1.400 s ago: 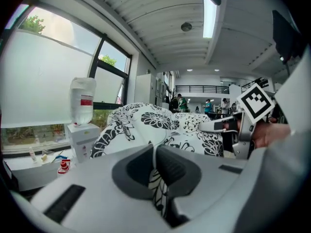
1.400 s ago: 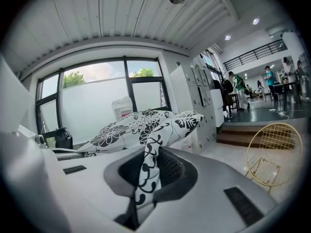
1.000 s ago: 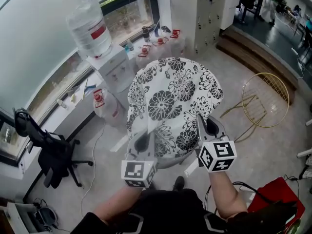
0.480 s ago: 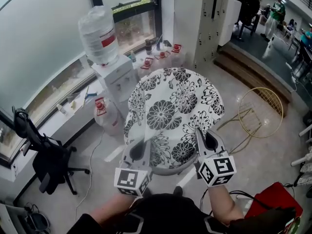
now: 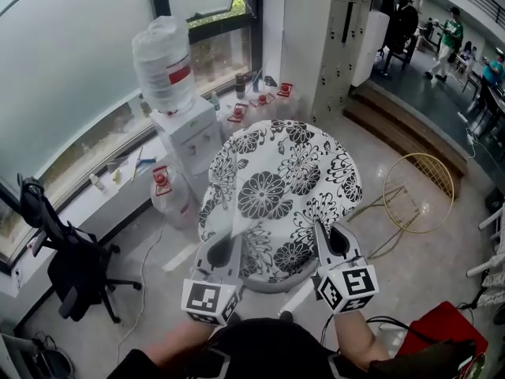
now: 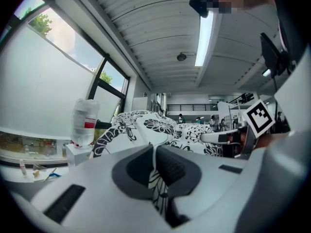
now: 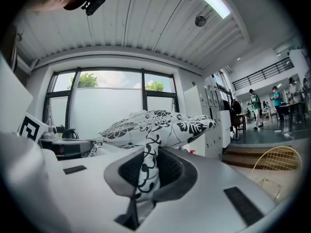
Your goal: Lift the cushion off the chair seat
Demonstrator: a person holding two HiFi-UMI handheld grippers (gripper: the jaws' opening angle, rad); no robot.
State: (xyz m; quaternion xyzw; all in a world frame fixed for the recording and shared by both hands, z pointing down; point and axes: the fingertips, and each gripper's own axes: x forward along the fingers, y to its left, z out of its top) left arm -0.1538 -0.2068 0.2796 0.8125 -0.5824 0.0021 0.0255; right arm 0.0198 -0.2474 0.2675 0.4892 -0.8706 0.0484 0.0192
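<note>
The round white cushion (image 5: 272, 188) with black flowers hangs in front of me, held by its near edge. My left gripper (image 5: 223, 247) is shut on the near-left rim, and the fabric (image 6: 146, 125) is pinched between its pads (image 6: 167, 166). At the near-right rim my right gripper (image 5: 331, 239) is shut on a fold of the cushion (image 7: 155, 123), which runs down between its pads (image 7: 167, 171). Both grippers point level, away from me. A pale rounded edge (image 5: 272, 279) shows under the cushion's near rim; it looks like the chair seat. The rest of the seat is hidden.
A water dispenser with a bottle (image 5: 170, 61) stands at the window to the left, with water jugs (image 5: 162, 176) on the floor beside it. A black office chair (image 5: 67, 259) is at far left. A gold wire chair (image 5: 418, 192) lies at right, near a red bag (image 5: 442, 322).
Both grippers have risen together with the cushion's near edge and come nearer to me. The cushion sits higher and flatter in the head view.
</note>
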